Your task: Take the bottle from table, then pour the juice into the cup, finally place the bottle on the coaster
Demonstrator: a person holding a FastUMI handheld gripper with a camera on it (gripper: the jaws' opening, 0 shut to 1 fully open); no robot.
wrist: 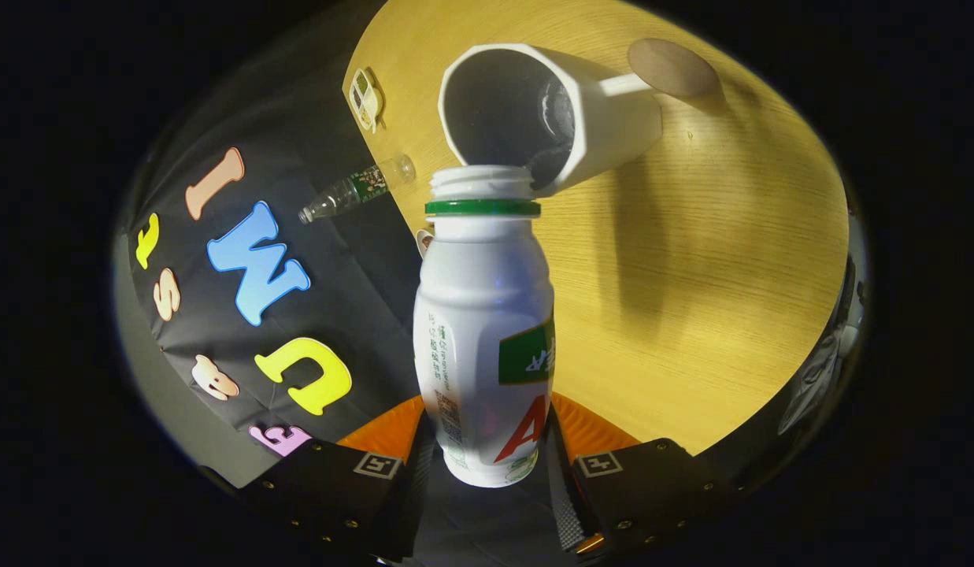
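Note:
A white bottle [483, 331] with a green neck ring and no cap sits between my fingers, and my gripper [487, 449] is shut on its lower body. The whole view is rolled over, so the bottle is tipped with its open mouth right at the rim of the white cup [549, 110]. The cup has a dark inside and a handle on its far side. A round brown coaster [672, 67] lies on the wooden table [691, 260] just beyond the cup's handle.
A small clear plastic bottle [357, 187] lies on its side at the table's edge against the black cloth wall. A small white object [365, 98] rests on the table near that edge, beside the cup.

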